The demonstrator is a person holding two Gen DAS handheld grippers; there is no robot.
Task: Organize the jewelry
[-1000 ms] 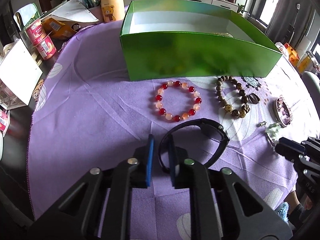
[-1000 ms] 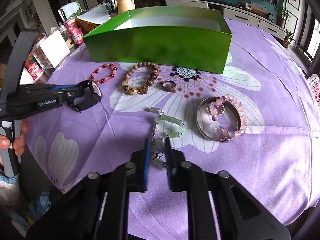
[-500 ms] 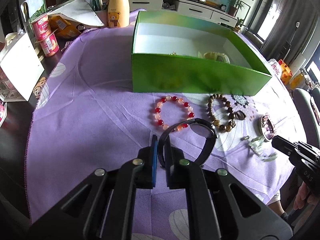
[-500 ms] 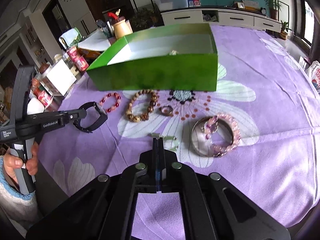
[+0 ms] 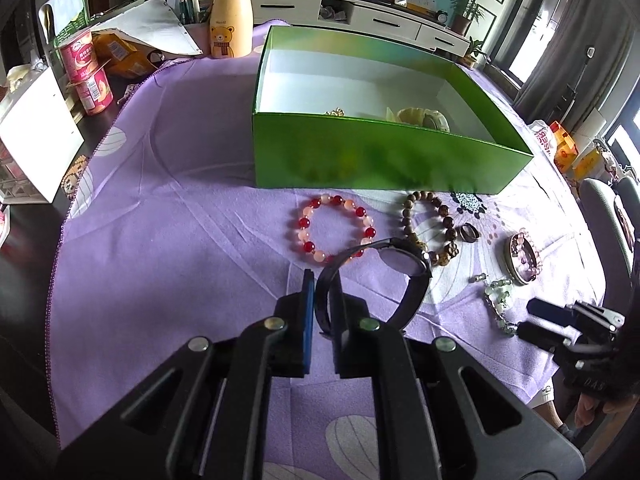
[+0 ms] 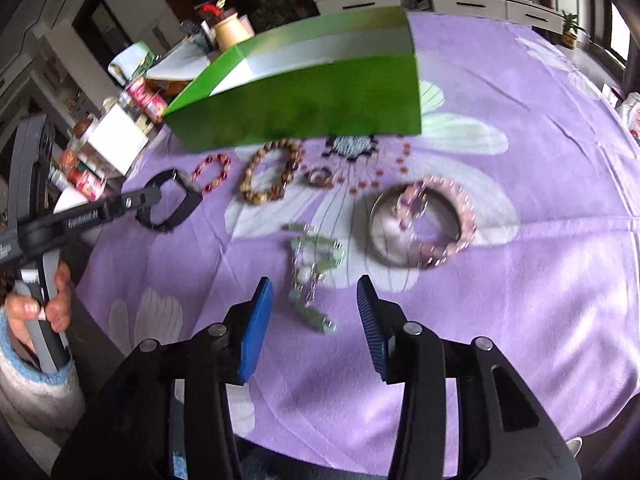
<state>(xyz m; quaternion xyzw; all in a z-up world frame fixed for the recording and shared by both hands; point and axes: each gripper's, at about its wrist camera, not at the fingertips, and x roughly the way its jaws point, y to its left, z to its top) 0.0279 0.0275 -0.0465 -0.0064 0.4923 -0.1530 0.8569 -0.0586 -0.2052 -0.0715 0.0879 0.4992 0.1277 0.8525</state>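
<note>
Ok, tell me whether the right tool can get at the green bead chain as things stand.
Probably yes. The right tool stands open, its jaws having just been opening, with the green bead chain lying on the cloth between and ahead of its pads, untouched. Nothing lies over the chain.

Black watch strap pinched, lifted off purple cloth; red-orange bead bracelet, wooden bead bracelet flat before green box.

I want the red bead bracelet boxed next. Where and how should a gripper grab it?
The red bead bracelet lies flat as an open ring on the cloth. Probably come from above, one finger inside the loop, one outside, pinching the near arc, away from the green box.
</note>
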